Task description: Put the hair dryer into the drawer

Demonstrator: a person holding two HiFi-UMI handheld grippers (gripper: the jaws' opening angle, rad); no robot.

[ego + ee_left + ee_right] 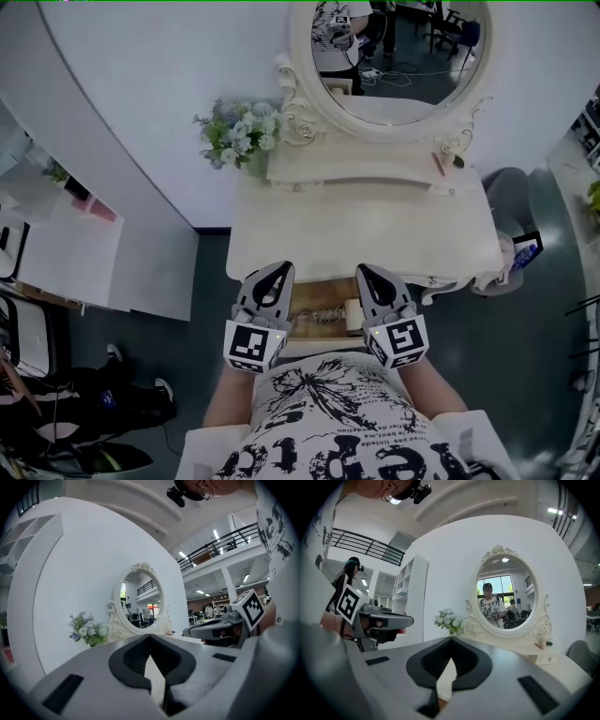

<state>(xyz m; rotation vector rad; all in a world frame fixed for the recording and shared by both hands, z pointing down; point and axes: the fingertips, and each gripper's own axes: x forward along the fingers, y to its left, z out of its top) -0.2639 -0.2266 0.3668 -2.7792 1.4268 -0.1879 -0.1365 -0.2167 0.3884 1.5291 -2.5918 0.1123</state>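
Observation:
In the head view a drawer (309, 292) stands pulled out under the front edge of the white dressing table (375, 230). In its wooden inside lie a pale object and a coiled cord (326, 315), too small to name for sure. My left gripper (278, 270) and right gripper (367, 272) hover side by side over the drawer, pointing at the table. Both are shut with nothing in them. The left gripper view shows its jaws (150, 635) closed tip to tip, and so does the right gripper view (451, 639). No hair dryer is clearly in view elsewhere.
An oval mirror (389, 56) in a carved frame stands at the back of the table, with a bunch of flowers (239, 136) to its left. A white shelf unit (66, 253) is at the left and a grey chair (511, 202) at the right.

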